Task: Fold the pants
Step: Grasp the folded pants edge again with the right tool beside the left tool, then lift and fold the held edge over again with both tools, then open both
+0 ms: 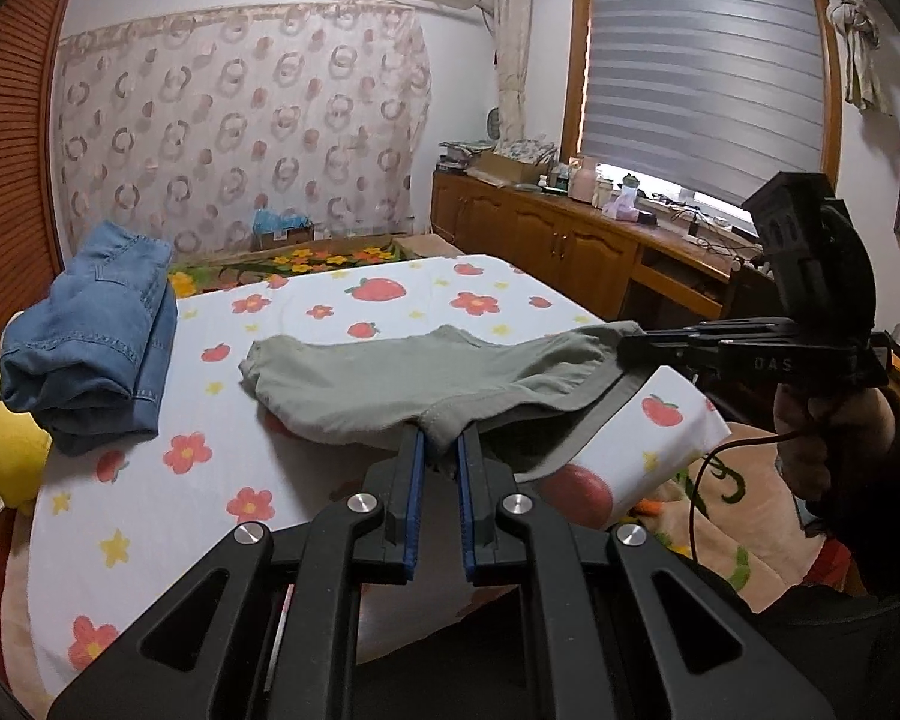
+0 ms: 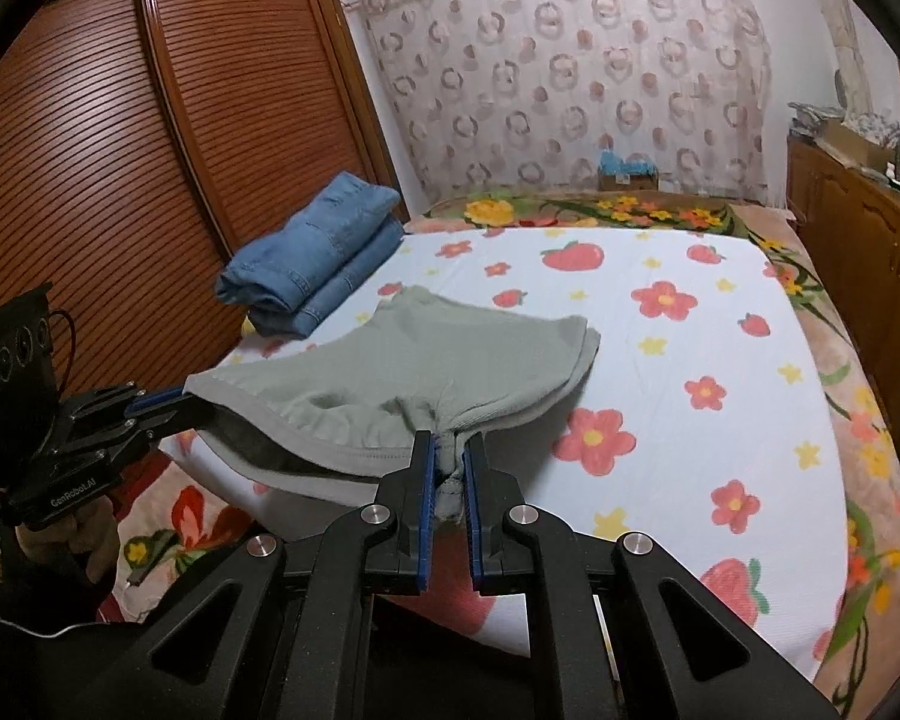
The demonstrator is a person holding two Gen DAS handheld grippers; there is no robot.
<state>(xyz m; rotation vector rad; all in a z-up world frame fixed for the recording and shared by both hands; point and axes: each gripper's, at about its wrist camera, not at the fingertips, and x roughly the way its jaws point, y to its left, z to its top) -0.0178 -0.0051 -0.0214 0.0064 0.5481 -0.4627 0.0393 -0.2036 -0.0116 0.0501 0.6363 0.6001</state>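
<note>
Both grippers clamped on green pants (image 1: pixel 390 384)
Left gripper (image 1: pixel 439 450) and right gripper (image 2: pixel 448 468) fingers are pinched on fabric, lifted for folding.

grey-green shorts (image 1: pixel 390 387), lifted, draped over bed

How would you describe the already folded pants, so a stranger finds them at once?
Look at the bed with the strawberry sheet, then at its side beside the brown slatted wardrobe. The folded blue jeans lie there; unlike the grey-green pants, no gripper touches them.
</note>
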